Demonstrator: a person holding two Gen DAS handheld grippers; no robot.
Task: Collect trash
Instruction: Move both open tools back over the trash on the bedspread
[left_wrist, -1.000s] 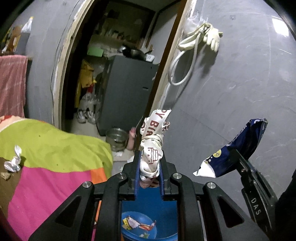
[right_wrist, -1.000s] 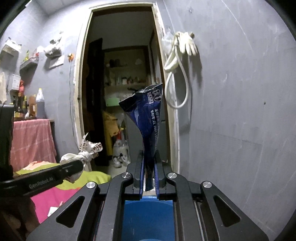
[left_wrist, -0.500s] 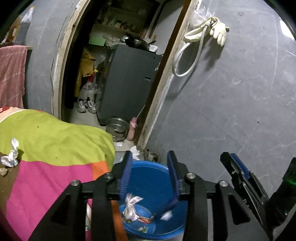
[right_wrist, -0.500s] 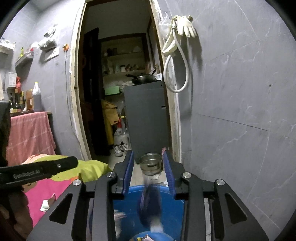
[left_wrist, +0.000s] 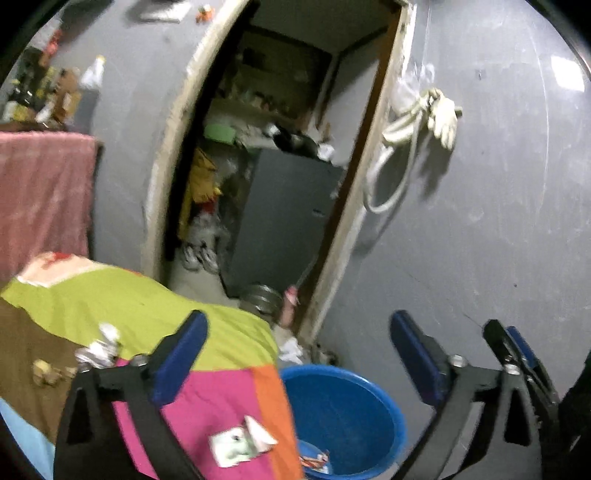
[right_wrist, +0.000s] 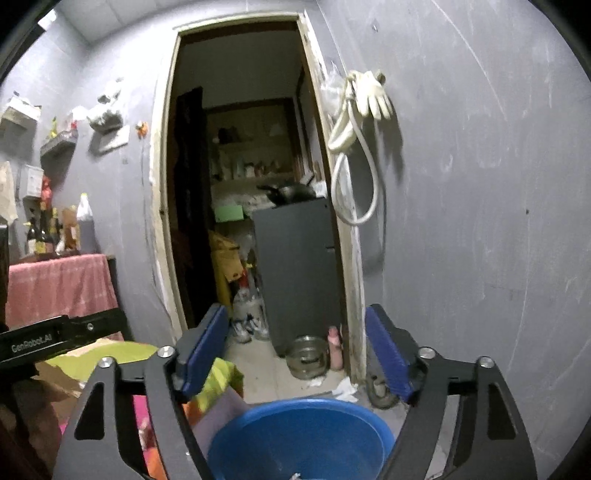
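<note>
Above the blue bin (left_wrist: 343, 413), having just been opening both the left hand-held gripper (left_wrist: 295, 354) and right hand-held gripper (right_wrist: 295, 354), now empty, next needing the crumpled wrapper (left_wrist: 98, 349) on the bed (left_wrist: 147, 306)

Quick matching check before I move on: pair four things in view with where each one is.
Things:
1. glove
2. bucket
3. crumpled wrapper
4. metal bowl

Places:
A. on the bedspread
B. on the floor in the doorway
C. hanging on the wall
D. on the floor beside the bed

Pairs: 1-C, 2-D, 3-A, 4-B
</note>
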